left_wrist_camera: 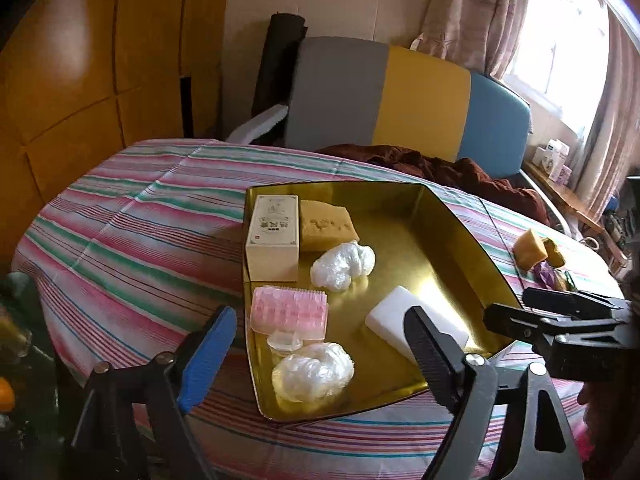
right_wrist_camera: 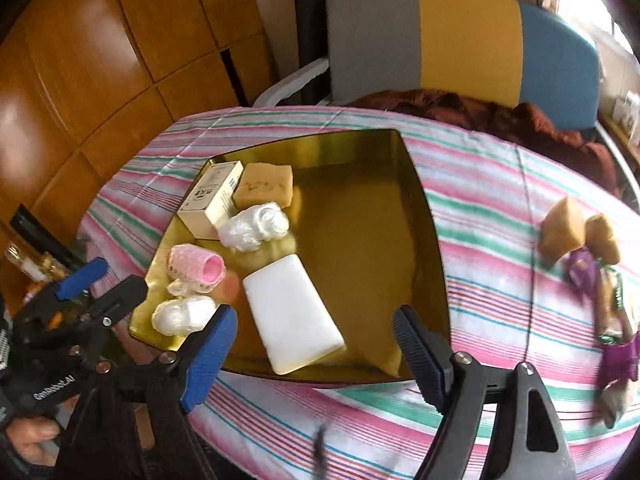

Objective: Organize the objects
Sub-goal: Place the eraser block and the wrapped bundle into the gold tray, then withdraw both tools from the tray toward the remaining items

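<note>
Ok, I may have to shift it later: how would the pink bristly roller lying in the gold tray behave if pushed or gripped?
The pink bristly roller lies on its side and looks like a hollow tube, so it would probably roll on the smooth gold tray if nudged. It looks like thin plastic, so likely light, and it may flex under a firm squeeze.

Tray [right_wrist_camera: 420,200] on table [right_wrist_camera: 500,184]; box [right_wrist_camera: 208,200], sponge [right_wrist_camera: 264,188] inside (far-left corner); sponges [right_wrist_camera: 562,226] right.

A gold tray [right_wrist_camera: 424,208] holds a cream box [right_wrist_camera: 208,204], tan sponge [right_wrist_camera: 264,190], white block [right_wrist_camera: 292,312] and pink roller [right_wrist_camera: 196,268].
</note>
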